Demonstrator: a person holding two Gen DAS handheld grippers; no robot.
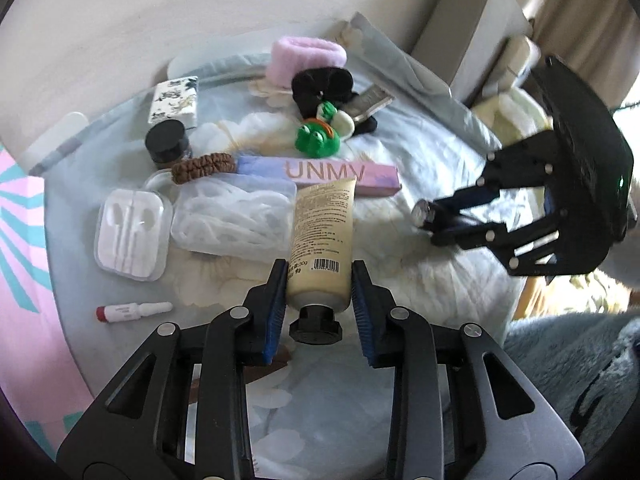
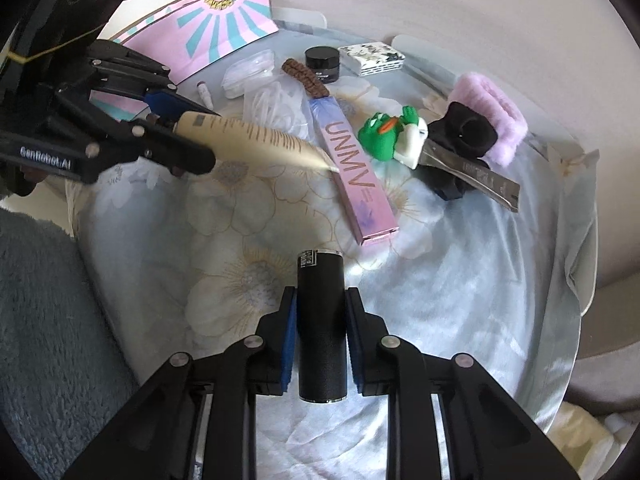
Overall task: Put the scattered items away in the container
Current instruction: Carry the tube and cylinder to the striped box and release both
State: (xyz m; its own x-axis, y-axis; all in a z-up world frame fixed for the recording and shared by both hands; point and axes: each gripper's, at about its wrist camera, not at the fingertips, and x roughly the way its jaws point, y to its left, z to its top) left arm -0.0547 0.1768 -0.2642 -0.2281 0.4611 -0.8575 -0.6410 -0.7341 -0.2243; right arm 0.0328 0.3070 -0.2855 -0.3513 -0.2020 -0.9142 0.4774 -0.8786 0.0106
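Observation:
My left gripper [image 1: 320, 276] is shut on a beige cream tube [image 1: 322, 232] near its black cap, and the tube is held off the sheet. In the right wrist view the same left gripper [image 2: 192, 136] comes in from the left with the tube [image 2: 260, 140] pointing right. My right gripper [image 2: 320, 300] is shut on a black cylinder [image 2: 320, 320] with a silver rim. The right gripper [image 1: 428, 220] also shows in the left wrist view. Scattered beyond lie a pink UNMV box [image 1: 320, 174], a green frog toy [image 1: 318, 140] and a brown hair tie [image 1: 204, 168].
A black jar [image 1: 168, 144], an earphone case [image 1: 132, 236], a clear plastic box [image 1: 236, 216], a red-capped vial [image 1: 132, 311], a pink fluffy band [image 1: 308, 60] and a silver sachet [image 2: 476, 172] lie on the floral sheet [image 2: 460, 300]. A pink-and-teal striped box [image 2: 216, 24] stands at the edge.

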